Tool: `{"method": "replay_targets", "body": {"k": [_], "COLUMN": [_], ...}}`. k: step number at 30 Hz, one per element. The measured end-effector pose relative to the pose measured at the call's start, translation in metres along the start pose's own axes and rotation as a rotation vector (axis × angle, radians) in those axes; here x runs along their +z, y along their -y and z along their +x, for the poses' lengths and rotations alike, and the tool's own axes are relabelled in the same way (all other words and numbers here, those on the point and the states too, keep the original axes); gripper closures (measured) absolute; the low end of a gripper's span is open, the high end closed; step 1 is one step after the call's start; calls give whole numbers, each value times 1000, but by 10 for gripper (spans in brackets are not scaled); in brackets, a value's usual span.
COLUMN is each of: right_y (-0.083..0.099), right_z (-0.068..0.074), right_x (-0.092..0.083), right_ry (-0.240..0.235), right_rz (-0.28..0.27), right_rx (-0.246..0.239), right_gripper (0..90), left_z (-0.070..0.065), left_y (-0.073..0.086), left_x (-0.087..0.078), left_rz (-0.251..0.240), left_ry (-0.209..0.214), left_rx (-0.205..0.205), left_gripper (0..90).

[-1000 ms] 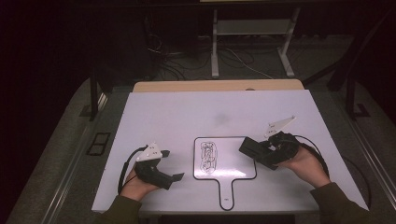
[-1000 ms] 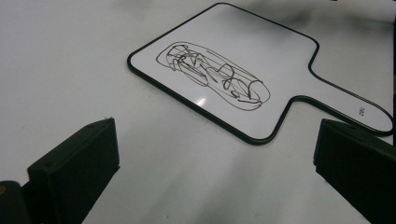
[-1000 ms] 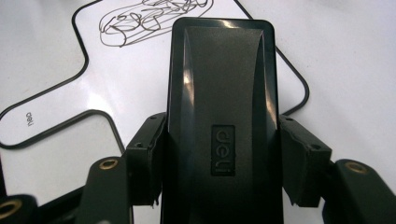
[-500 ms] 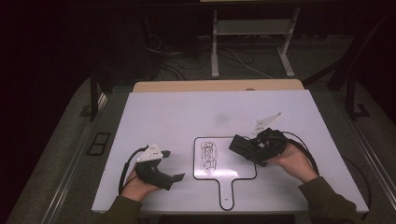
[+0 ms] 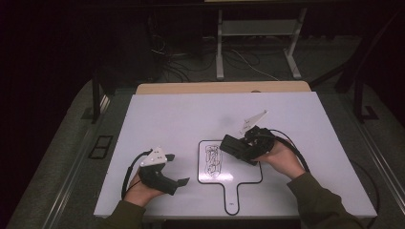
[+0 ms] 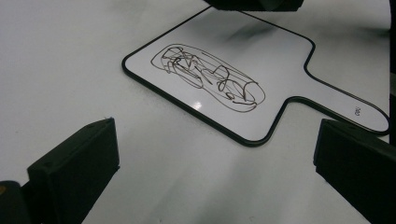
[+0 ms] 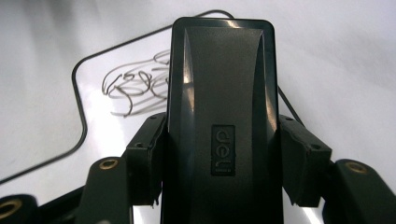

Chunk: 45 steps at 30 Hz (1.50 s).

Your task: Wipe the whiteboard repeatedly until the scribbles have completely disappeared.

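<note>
A small handled whiteboard (image 5: 244, 174) lies on the white table (image 5: 191, 119), with a dark scribble (image 5: 213, 160) on its left half. My right gripper (image 5: 234, 147) is shut on a black block eraser (image 5: 231, 144), held over the board's upper right part just beside the scribble. In the right gripper view the eraser (image 7: 222, 93) stands between both pads, above the scribble (image 7: 135, 86). My left gripper (image 5: 177, 169) rests left of the board, open and holding nothing. The left gripper view looks across the table at the board (image 6: 285, 60) and the scribble (image 6: 210, 77).
A tan board edge (image 5: 222, 88) borders the table's far side. Beyond it stand a metal stand (image 5: 258, 43) and floor cables. Each gripper trails a black cable (image 5: 130, 171). The far half of the table is bare.
My right gripper has carried the eraser leftward, from the board's right edge to over the board beside the scribble. The left gripper has stayed put.
</note>
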State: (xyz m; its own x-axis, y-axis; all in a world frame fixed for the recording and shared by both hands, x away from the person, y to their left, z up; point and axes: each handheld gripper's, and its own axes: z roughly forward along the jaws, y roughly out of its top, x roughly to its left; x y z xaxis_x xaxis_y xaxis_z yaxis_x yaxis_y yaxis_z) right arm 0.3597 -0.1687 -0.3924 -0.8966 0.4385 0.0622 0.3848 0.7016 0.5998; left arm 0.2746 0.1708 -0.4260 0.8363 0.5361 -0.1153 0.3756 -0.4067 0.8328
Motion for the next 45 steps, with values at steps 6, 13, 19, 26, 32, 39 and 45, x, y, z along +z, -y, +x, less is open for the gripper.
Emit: {"method": "replay_targets", "body": {"k": [6,13,19,26,32,39,45], "right_y": [-15,-22,-30,-37,-43,-44,-46], "right_z": [-1,-3,-4,-4,-4,-4,-1], "right_x": [17,32,46,59,65,74,75], "right_ry": [-14,-27,-34,-30,-10,9,28], "right_rz": [19,41,62,85,110,128,144], "right_rx": [-15,-9,-19,-36,-60,-76,-99], "right_gripper": [386,386,386,386,386,386,388], "left_z": [1,1,1,2,1,1,1], "left_y": [0,0,0,0,0,0,-1], "left_x": [0,-1,-1,-1,-1,-1,-1], "left_rz": [-1,-3,-2,-5,-7,-5,-4], "left_ry": [3,3,4,4,5,5,7], "left_rx": [2,0,1,-1,-2,-1,1], "left_gripper": [0,0,0,0,0,0,0]}}
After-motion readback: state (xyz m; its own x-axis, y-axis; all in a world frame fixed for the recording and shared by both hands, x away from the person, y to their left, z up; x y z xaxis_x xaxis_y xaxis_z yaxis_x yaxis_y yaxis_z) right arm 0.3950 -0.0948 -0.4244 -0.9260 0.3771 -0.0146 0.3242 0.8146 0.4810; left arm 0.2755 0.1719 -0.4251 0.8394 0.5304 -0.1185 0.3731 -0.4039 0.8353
